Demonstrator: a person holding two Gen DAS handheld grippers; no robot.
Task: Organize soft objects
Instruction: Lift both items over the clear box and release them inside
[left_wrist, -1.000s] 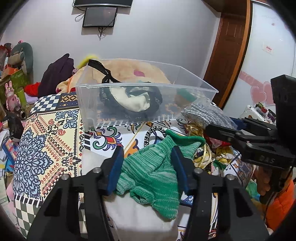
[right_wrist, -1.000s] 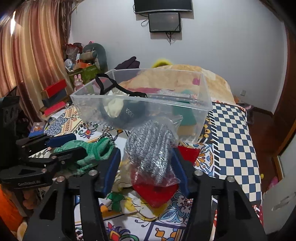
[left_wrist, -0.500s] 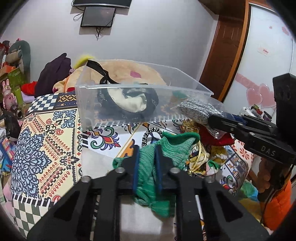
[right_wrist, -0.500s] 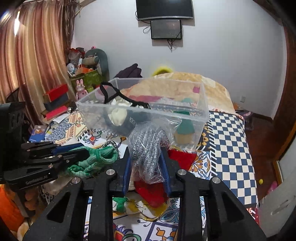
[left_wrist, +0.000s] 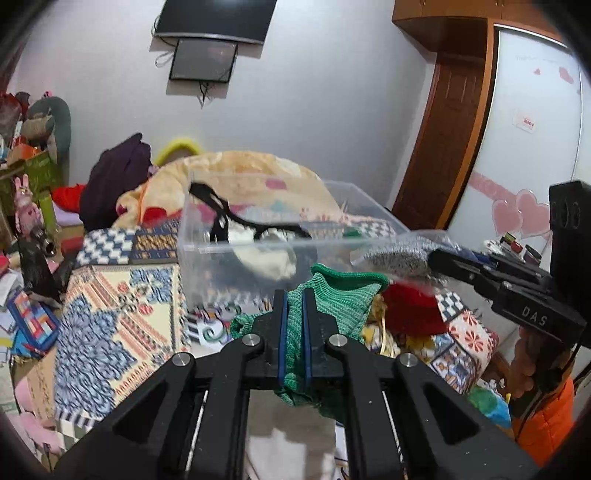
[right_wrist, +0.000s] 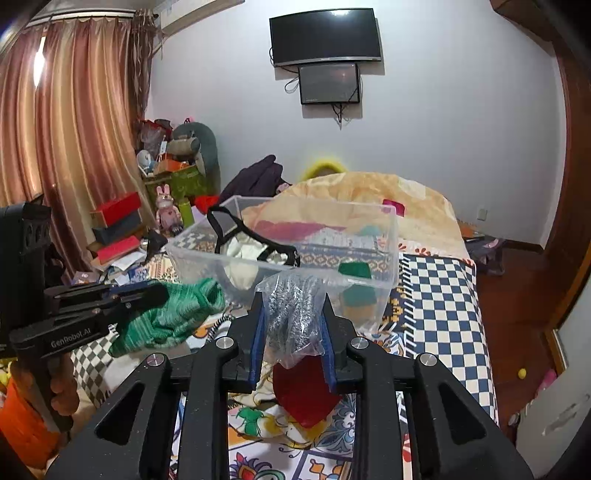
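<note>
- The left gripper (left_wrist: 293, 332) is clamped on a green knitted piece (left_wrist: 332, 295), held just in front of the clear plastic bin (left_wrist: 207, 254) and near its front wall.
- The right gripper (right_wrist: 293, 332) is pinched on a thin plastic bag of silvery mesh (right_wrist: 291, 306), also in front of the bin, to the knit's right.
- Handling, as I judge it — both are light and limp. The knit stretches and droops, so a bite into a bunched fold suits it better than one on an edge.
- The bag film looks slippery; squeezing the springy mesh through it seems safer than holding loose film.
- The knit's long axis runs toward the bin, its rolled cuff nearest the front wall — the tail hangs below the jaws.
- The bag stands roughly upright, with its gathered top toward the bin's rim.
</note>
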